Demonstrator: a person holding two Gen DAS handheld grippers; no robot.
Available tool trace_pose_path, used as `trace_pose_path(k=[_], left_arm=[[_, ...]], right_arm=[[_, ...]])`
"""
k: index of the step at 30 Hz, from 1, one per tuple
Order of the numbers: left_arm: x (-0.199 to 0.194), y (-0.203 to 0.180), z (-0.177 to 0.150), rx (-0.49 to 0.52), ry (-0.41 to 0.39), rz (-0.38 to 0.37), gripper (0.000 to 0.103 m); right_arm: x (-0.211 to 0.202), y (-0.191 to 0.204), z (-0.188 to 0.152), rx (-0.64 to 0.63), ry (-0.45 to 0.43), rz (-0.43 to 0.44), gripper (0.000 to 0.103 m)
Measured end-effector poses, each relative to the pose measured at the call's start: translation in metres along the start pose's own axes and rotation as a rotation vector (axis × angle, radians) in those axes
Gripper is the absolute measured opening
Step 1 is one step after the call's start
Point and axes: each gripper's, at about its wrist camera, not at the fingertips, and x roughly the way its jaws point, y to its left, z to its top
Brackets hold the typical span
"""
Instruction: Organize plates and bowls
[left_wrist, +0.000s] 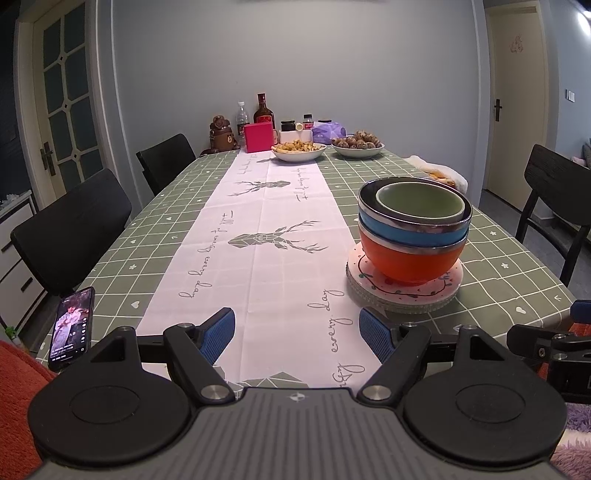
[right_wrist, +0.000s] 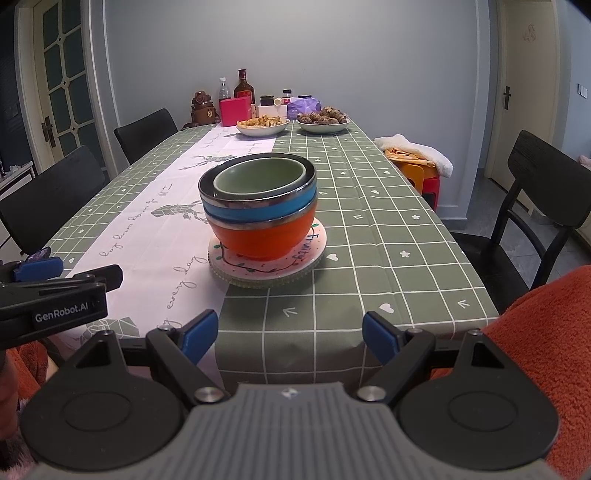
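Observation:
A stack of bowls stands on stacked plates near the table's front edge. An orange bowl (left_wrist: 410, 260) is at the bottom, a blue bowl (left_wrist: 406, 236) is in it, and a small green bowl (left_wrist: 419, 201) is on top. The top plate (left_wrist: 406, 291) is pink-white with a vine pattern. The same stack shows in the right wrist view: orange bowl (right_wrist: 262, 238), blue bowl (right_wrist: 258, 212), green bowl (right_wrist: 258, 177), plate (right_wrist: 303, 254). My left gripper (left_wrist: 297, 334) is open and empty, left of and short of the stack. My right gripper (right_wrist: 290, 334) is open and empty, in front of the stack.
A phone (left_wrist: 72, 328) lies at the table's front left corner. Two food bowls (left_wrist: 299, 149) (left_wrist: 356, 146), bottles and a pink box (left_wrist: 258, 137) stand at the far end. Black chairs (left_wrist: 74, 229) (right_wrist: 535, 206) flank the table. A stool with cloth (right_wrist: 419, 158) stands at the right.

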Motion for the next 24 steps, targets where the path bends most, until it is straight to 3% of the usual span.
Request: trace_pose_path(k=[24], left_arm=[[-0.0001,0.0008,0.0003,-0.001,-0.003,0.0,0.09]], right_arm=[[0.0005,0.0006,0.001,0.002,0.009,0.002,0.084]])
